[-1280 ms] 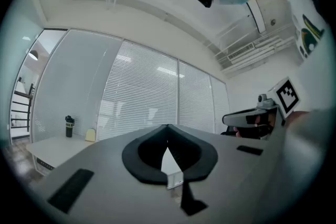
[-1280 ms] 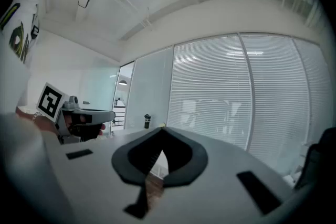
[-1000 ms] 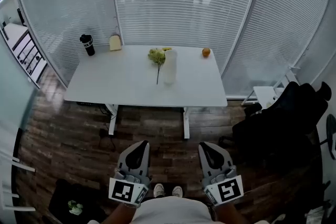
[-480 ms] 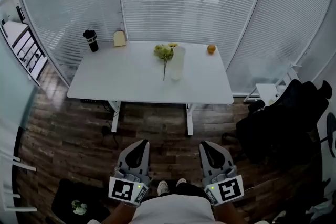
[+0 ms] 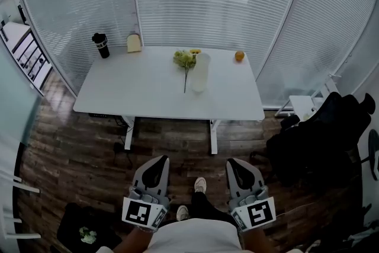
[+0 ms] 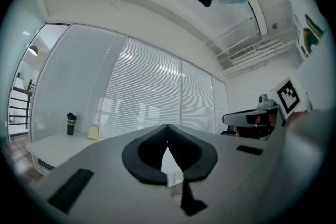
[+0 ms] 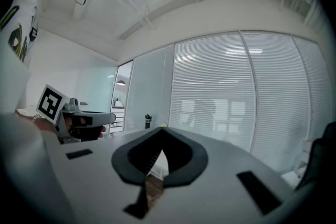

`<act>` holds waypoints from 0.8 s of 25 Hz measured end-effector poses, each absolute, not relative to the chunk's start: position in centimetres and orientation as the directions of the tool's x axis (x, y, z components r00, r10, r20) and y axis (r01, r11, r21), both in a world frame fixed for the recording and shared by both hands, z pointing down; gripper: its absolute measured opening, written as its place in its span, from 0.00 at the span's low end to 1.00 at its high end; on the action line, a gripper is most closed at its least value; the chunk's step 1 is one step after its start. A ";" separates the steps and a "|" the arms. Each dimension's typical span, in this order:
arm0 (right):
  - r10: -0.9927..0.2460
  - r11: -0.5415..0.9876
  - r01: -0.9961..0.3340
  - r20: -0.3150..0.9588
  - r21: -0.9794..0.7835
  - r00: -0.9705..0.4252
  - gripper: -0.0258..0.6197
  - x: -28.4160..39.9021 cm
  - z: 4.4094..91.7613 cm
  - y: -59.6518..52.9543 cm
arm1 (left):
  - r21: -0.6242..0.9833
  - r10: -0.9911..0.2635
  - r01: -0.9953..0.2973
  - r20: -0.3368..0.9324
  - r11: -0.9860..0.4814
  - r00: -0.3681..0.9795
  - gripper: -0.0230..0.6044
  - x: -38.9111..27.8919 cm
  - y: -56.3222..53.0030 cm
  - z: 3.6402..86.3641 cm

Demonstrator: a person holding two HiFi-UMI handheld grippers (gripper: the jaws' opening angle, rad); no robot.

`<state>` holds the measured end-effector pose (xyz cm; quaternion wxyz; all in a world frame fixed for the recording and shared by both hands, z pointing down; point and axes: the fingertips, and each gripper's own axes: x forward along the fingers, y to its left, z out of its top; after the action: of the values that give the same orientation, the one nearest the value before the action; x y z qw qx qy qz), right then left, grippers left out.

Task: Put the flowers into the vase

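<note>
A bunch of green-yellow flowers [image 5: 185,59] lies on the white table [image 5: 142,98], its stem pointing toward me. Right beside it stands a tall white vase [image 5: 201,72]. Both grippers hover low over the wooden floor, well short of the table. The left gripper [image 5: 157,163] is shut and holds nothing, and the right gripper [image 5: 237,164] is the same. In the left gripper view the jaws [image 6: 168,126] meet at the tip, with the other gripper off to the right. In the right gripper view the jaws [image 7: 161,129] also meet.
A black bottle [image 5: 100,45] and a cream object [image 5: 134,42] stand at the table's far left, an orange [image 5: 239,55] at its far right. Blinds close off the back. A black chair [image 5: 320,139] sits at the right, a dark bin [image 5: 83,231] at the lower left.
Both grippers have drifted a little toward the table, still shut. One of the person's feet has stepped forward between them.
</note>
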<state>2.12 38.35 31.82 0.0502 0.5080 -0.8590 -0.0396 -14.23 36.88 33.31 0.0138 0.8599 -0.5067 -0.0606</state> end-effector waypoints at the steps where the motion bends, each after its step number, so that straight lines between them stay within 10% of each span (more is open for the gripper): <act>1: -0.876 0.482 -0.868 0.046 0.117 -0.480 0.05 2.3 32.0 37.9 | 0.084 -0.873 -0.869 -0.088 -0.487 0.480 0.05 -14.0 36.4 33.4; 20: -0.845 0.534 -0.840 0.024 0.094 -0.534 0.05 10.1 31.7 22.4 | 0.033 -0.897 -0.898 -0.064 -0.439 0.437 0.05 -6.5 21.6 32.6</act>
<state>10.15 22.36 31.66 0.0333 0.4813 -0.8752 -0.0356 -6.53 21.60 32.59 -0.0033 0.8475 -0.5295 -0.0360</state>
